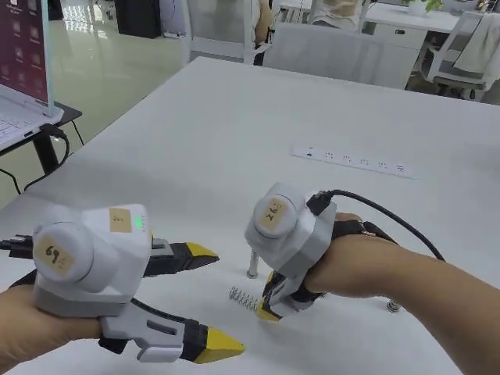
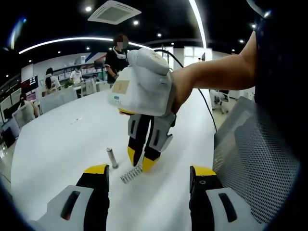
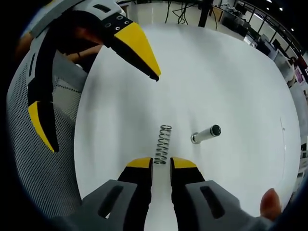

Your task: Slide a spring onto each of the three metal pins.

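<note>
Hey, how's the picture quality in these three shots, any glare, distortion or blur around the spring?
Head view: soft, even light, the spring sharp, only faint shadows on the table. Left gripper view: strong fisheye bending, the ceiling light strips glare, the room behind is dim. Right gripper view: the table edge curves, the spring and the pin are crisp.

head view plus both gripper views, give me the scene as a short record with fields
surface: white table
spring: lying flat on the table, its near end between the tips of the right gripper
pin: upright beside the spring, apart from it, nothing on it
right gripper: pointed down at the spring, jaws close together; a firm grip cannot be told
left gripper: off to the side, jaws wide open, holding nothing
background: power strip further back on the table
</note>
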Available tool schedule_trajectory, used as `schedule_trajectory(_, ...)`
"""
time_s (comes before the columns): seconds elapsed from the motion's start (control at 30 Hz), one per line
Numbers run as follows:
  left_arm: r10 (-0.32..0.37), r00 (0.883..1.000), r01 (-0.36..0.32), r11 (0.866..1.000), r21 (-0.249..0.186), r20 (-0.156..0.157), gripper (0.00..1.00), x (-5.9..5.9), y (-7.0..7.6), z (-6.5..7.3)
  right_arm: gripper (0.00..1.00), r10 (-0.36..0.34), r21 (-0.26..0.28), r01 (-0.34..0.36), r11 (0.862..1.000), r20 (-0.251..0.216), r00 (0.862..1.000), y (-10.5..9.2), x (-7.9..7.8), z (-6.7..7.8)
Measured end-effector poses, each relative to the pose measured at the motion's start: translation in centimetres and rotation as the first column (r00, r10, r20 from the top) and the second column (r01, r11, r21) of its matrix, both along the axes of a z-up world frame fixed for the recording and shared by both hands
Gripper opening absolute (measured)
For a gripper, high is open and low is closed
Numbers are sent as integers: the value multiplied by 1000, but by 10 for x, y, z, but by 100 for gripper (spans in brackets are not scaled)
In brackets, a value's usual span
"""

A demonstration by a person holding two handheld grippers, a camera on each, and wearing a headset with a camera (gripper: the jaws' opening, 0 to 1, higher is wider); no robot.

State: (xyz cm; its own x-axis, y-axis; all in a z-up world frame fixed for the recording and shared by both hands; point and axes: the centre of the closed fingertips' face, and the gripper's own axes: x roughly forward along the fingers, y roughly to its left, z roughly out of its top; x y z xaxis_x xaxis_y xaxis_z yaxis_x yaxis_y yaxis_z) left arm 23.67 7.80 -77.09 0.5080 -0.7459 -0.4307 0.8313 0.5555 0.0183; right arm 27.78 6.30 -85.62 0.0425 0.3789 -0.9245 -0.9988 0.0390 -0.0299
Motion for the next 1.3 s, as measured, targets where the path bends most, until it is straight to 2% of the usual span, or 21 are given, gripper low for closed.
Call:
schedule_trajectory(0.53, -3, 1000, 3, 1000, 1, -2, 62, 0, 0, -1, 9, -24, -11, 24, 1000, -2, 1000, 1, 4, -6)
schedule_trajectory(0.73, -3, 1000, 3, 1000, 2, -1, 62, 0, 0, -1, 8, 25, -17, -24, 1000, 25, 999, -1, 1, -5)
schedule_trajectory(1.0, -9, 1000, 9, 1000, 5, 0, 62, 0, -1, -1, 8, 31, -12, -31, 999, 8, 999, -6, -2, 8)
schedule_trajectory(1.3, -23, 1000, 23, 1000, 18, 5, 60, -1, -4, 0, 8, 36, 16, -36, 999, -16, 999, -10, -9, 31)
